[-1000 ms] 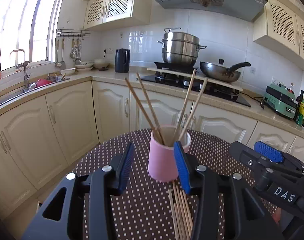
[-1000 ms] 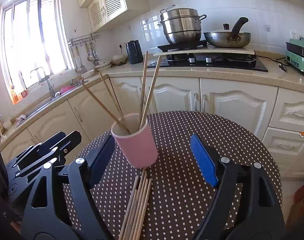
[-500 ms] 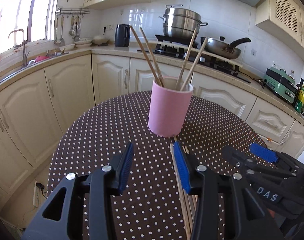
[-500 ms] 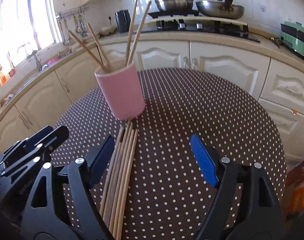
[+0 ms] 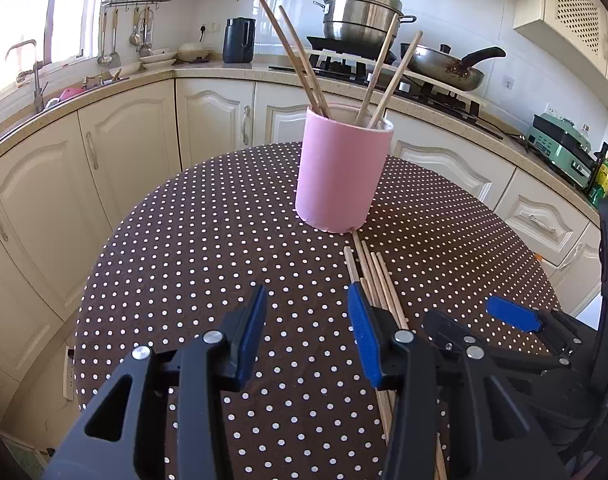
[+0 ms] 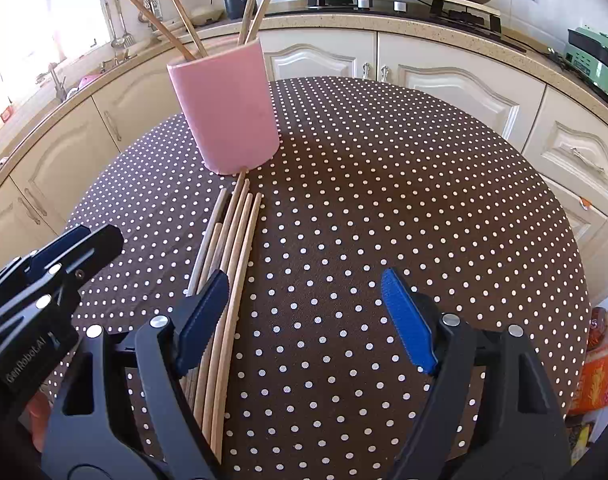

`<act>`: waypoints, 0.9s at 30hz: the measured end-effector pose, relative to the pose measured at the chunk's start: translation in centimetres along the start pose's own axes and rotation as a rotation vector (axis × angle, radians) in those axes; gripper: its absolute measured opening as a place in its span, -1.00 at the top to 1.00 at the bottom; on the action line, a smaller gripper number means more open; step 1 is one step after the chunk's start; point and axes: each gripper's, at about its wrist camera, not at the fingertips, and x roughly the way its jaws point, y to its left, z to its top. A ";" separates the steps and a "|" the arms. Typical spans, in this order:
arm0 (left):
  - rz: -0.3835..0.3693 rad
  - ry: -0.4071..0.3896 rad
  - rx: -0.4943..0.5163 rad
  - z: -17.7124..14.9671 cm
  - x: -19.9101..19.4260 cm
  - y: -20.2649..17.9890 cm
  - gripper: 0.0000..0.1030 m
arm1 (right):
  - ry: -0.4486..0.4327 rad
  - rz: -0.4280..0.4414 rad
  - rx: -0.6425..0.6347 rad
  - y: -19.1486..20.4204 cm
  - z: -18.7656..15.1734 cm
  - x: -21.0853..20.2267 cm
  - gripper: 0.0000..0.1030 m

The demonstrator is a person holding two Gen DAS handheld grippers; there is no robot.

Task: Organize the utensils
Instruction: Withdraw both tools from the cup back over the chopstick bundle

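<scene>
Kitchen, polka-dot round table (image 5: 207, 248). Both grippers have dropped toward the loose chopsticks (image 6: 231, 248) lying just before the pink cup (image 5: 342, 172), which holds four. Left gripper (image 5: 308, 330) part-open, right gripper (image 6: 304, 312) wide, both empty. Pickup looks next.

cream cabinets (image 5: 135, 148) ahead | bright window (image 5: 31, 20) far left | white tiled wall (image 5: 287, 8) behind stove (image 5: 384, 64) | round dotted table (image 5: 207, 248) below
</scene>
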 end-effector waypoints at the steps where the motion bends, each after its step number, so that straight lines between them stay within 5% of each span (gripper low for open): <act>1: 0.001 0.002 -0.001 0.0 0.1 0.0 0.18 | 0.003 -0.005 0.000 0.0 0.0 0.1 -0.51; 22: -0.022 0.064 -0.027 -0.7 1.5 1.2 0.18 | 0.047 -0.066 -0.028 1.3 0.0 2.2 -0.54; 24: -0.025 0.065 -0.021 -0.8 1.4 1.0 0.18 | 0.051 -0.080 -0.061 1.7 0.1 2.5 -0.36; 26: -0.026 0.069 -0.016 -0.8 1.5 0.7 0.15 | 0.038 -0.063 -0.083 2.3 0.2 2.5 0.24; 27: -0.027 0.072 -0.016 -0.8 1.5 0.7 0.11 | 0.035 -0.060 -0.089 2.3 0.1 2.4 0.36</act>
